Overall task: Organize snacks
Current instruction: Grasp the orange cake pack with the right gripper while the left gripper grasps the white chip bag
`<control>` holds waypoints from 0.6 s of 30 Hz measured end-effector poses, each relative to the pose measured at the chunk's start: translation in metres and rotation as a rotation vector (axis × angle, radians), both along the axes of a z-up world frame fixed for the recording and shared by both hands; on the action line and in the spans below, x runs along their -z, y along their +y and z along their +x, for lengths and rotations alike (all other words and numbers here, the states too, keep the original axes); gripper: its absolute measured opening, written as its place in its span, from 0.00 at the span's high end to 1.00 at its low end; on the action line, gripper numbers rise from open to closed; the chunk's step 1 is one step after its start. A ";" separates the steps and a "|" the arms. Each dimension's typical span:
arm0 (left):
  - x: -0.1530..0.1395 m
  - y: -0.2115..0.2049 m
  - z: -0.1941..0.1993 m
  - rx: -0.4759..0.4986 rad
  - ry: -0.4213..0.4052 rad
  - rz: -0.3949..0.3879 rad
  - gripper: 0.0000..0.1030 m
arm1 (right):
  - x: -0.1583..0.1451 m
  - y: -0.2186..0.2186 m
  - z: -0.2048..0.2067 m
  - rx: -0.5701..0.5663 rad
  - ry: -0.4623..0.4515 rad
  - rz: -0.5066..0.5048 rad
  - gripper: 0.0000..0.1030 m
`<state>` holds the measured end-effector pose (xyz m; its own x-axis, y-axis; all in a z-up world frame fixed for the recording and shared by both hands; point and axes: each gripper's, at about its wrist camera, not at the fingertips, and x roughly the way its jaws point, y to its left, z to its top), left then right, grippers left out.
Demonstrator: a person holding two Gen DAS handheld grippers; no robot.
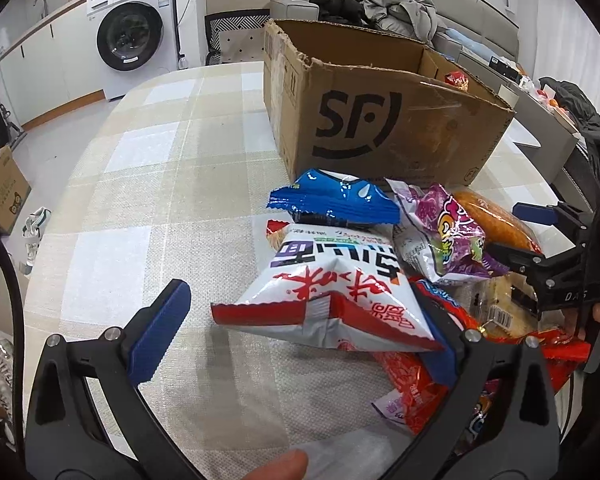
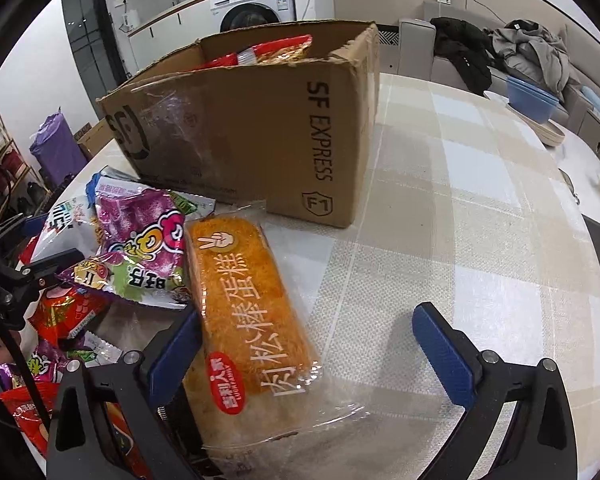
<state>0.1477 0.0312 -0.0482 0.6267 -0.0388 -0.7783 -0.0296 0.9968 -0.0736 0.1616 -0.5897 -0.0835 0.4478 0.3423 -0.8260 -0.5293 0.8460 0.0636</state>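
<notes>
Straddling targets, both spread wide: left gripper (image 1: 300,328) around white-red bag (image 1: 332,292); right gripper (image 2: 304,344) around cake pack (image 2: 252,308); we risk puffy film slipping, neighbours dragged.

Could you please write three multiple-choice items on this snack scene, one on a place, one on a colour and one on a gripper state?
1. Where does the blue packet lie?
A. inside the box
B. on the table in front of the cardboard box
C. on the floor

2. What colour are the gripper finger pads?
A. blue
B. yellow
C. white

3. How does the right gripper stand around the cake pack?
A. shut on it
B. open, with the pack between its fingers
C. far away from it

Answers: 1 B, it rests on the checked cloth below the box's logo; 2 A, both pads show blue; 3 B, a wide gap remains on the pack's right side.
</notes>
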 end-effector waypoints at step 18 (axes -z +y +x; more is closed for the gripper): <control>0.011 0.012 0.003 -0.005 0.003 -0.029 0.01 | 0.002 0.006 -0.007 -0.086 -0.005 0.004 0.06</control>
